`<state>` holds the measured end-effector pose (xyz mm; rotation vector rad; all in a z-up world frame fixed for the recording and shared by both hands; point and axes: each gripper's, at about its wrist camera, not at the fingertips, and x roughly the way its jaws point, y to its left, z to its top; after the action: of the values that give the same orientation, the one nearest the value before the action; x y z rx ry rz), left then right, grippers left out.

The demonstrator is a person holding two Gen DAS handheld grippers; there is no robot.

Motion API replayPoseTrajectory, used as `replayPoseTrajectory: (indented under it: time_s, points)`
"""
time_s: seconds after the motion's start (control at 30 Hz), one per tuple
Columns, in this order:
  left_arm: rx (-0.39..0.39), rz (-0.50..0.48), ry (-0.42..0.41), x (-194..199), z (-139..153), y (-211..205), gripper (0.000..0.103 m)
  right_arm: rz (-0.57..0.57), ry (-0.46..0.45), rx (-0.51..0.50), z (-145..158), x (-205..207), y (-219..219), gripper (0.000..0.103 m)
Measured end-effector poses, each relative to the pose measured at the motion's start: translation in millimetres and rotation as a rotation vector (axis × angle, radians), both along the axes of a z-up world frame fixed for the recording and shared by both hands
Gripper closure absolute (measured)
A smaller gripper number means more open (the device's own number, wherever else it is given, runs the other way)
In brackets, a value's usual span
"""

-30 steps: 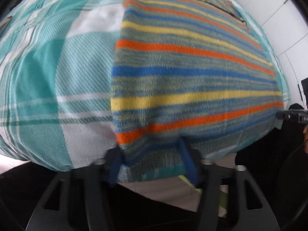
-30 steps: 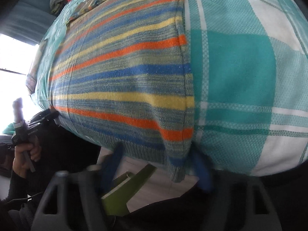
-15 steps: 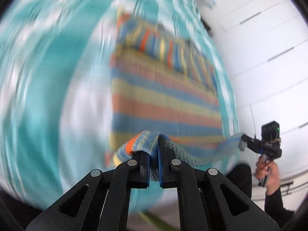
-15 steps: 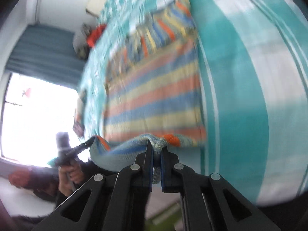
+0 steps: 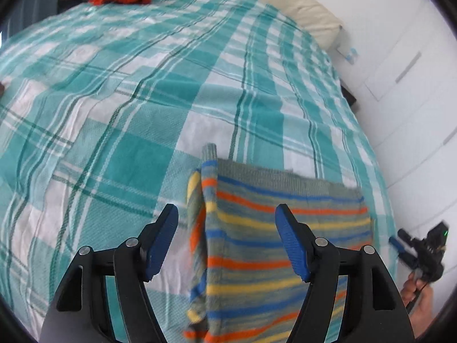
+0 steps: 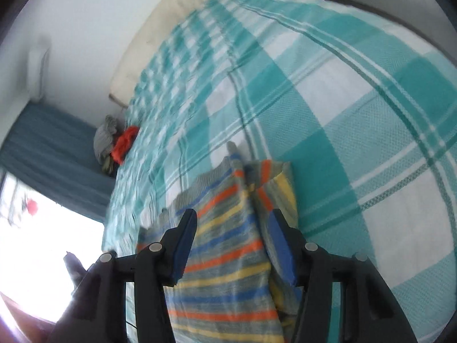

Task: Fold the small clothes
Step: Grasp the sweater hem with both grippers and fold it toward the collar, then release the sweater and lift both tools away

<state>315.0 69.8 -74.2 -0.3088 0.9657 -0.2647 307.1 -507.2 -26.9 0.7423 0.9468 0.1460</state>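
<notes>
Looking along your left gripper (image 5: 227, 223), fingers apart, you see the striped sweater (image 5: 280, 245) folded at the bed's near edge and your right gripper (image 5: 400, 243), also spread. Only the right view shows the window (image 6: 42, 243); bare plaid bedspread (image 6: 357, 120) stretches beyond.

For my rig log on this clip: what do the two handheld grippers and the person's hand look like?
Both the left gripper and the right gripper have matte black, angular linkage arms with triangular cut-outs and silver round pivot bolts. Their fingers carry blue ribbed pads. In the left wrist view the right gripper's black handle shows a small green light, held by a bare hand; its sleeve cannot be made out.
</notes>
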Motion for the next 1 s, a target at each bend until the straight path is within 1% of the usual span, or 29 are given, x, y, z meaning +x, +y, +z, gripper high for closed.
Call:
replayPoseTrajectory:
  time_s: [0.03,0.07,0.1,0.17,0.2,0.27,0.3,0.37,0.4,0.43,0.47,0.53,0.57,0.6,0.63,0.67,0.7,0.77,0.8,0.87,0.9,0.97,1.0]
  points:
    - [0.015,-0.027,-0.002,-7.8,-2.1,-4.3,0.031,0.058,-0.019,-0.078,4.5,-8.3,11.8,0.050]
    - [0.028,-0.064,0.003,-18.6,-5.8,-9.4,0.029,0.111,-0.019,-0.139,6.1,-17.2,20.0,0.050]
    - [0.042,-0.095,0.009,-25.7,-9.2,-15.7,0.029,0.153,-0.015,-0.179,6.4,-27.7,24.7,0.049]
    - [0.078,-0.132,0.009,-51.3,-15.9,-20.2,0.027,0.216,-0.016,-0.226,-1.1,-57.7,27.4,0.049]
    - [0.110,-0.141,0.010,-63.1,-20.5,-21.9,0.027,0.243,-0.012,-0.265,-2.5,-71.2,34.6,0.049]
    - [0.140,-0.148,0.015,-74.8,-28.3,-24.9,0.027,0.288,-0.004,-0.314,-7.5,-88.0,43.8,0.049]
    - [0.146,-0.147,0.026,-80.3,-33.3,-24.7,0.027,0.314,0.001,-0.313,-11.5,-92.7,44.6,0.049]
    - [0.130,-0.129,0.047,-88.9,-37.4,-21.6,0.027,0.345,0.025,-0.316,-18.7,-93.4,46.6,0.056]
    - [0.107,-0.118,0.052,-94.6,-37.1,-17.8,0.027,0.346,0.031,-0.314,-19.6,-93.4,47.3,0.060]
    - [0.092,-0.112,0.051,-99.2,-36.7,-15.6,0.027,0.351,0.038,-0.310,-19.1,-94.5,48.0,0.061]
    - [0.082,-0.109,0.049,-102.3,-36.1,-14.3,0.027,0.362,0.054,-0.328,-19.2,-95.9,50.8,0.061]
    - [0.085,-0.115,0.042,-111.5,-36.3,-13.1,0.027,0.374,0.111,-0.376,-29.5,-84.2,53.7,0.061]
    - [0.091,-0.119,0.044,-115.2,-37.7,-12.8,0.027,0.376,0.130,-0.365,-35.3,-83.7,53.8,0.064]
    - [0.099,-0.123,0.052,-119.7,-38.7,-11.7,0.027,0.379,0.141,-0.322,-41.1,-84.5,50.3,0.091]
    - [0.103,-0.124,0.058,-123.9,-38.8,-10.2,0.027,0.378,0.148,-0.299,-42.9,-85.4,47.5,0.100]
    - [0.103,-0.123,0.059,-129.2,-37.8,-7.5,0.027,0.368,0.149,-0.278,-41.9,-89.1,43.4,0.100]
    - [0.094,-0.122,0.052,-137.1,-35.9,-3.5,0.027,0.362,0.127,-0.254,-34.5,-98.8,37.8,0.100]
    - [0.076,-0.123,0.043,-148.7,-34.6,2.2,0.026,0.361,0.092,-0.259,-20.8,-119.1,30.4,0.100]
    - [0.073,-0.125,0.044,-152.6,-36.7,3.2,0.026,0.362,0.093,-0.265,-20.4,-128.3,28.9,0.100]
    - [0.086,-0.133,0.061,-154.2,-43.2,1.6,0.026,0.371,0.123,-0.273,-29.8,-136.0,28.8,0.100]
    - [0.103,-0.133,0.078,-153.3,-47.3,0.0,0.026,0.378,0.139,-0.282,-38.2,-135.2,30.7,0.100]
    - [0.111,-0.121,0.087,-152.3,-46.8,0.1,0.027,0.374,0.145,-0.289,-42.3,-130.9,34.5,0.099]
    - [0.092,-0.112,0.070,-152.9,-41.3,2.0,0.027,0.369,0.143,-0.292,-39.8,-128.1,35.9,0.094]
